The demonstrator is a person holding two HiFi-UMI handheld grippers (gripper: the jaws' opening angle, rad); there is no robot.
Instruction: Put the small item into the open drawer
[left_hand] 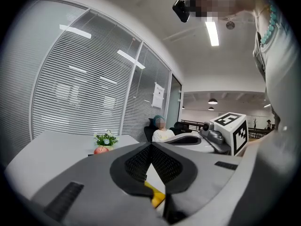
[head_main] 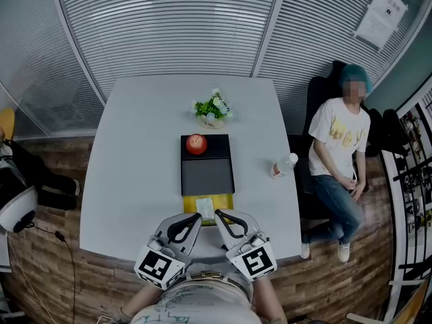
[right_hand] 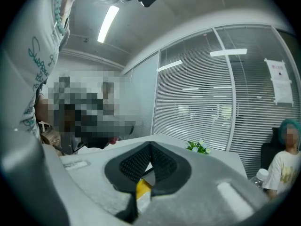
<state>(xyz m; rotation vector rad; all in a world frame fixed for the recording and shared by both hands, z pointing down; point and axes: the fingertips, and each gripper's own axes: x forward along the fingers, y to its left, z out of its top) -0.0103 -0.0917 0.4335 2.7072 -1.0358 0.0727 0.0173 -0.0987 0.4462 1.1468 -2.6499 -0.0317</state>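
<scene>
Right at the table's near edge, the left gripper and the right gripper sit side by side. Both have their jaws pressed together with nothing between them; each gripper's own view shows the dark pads meeting at the tip. Their marker cubes carry only black-and-white squares, no words.

Just past the tips is the yellow drawer, pulled open, and the small item, pale and flat, lies inside it between the two jaw tips. Neither gripper touches it. Only the head view shows the item. The gripper views catch just a sliver of yellow under the closed pads.

Behind the drawer comes the black box with an apple on top. Beyond that, a flower pot stands on the white table. A bottle lies near the right edge.

Past the table a person sits in a white shirt with yellow print I can't make out. A paper sheet hangs on the blinds, its writing too small to read. The left gripper view alone shows the other gripper's cube.
</scene>
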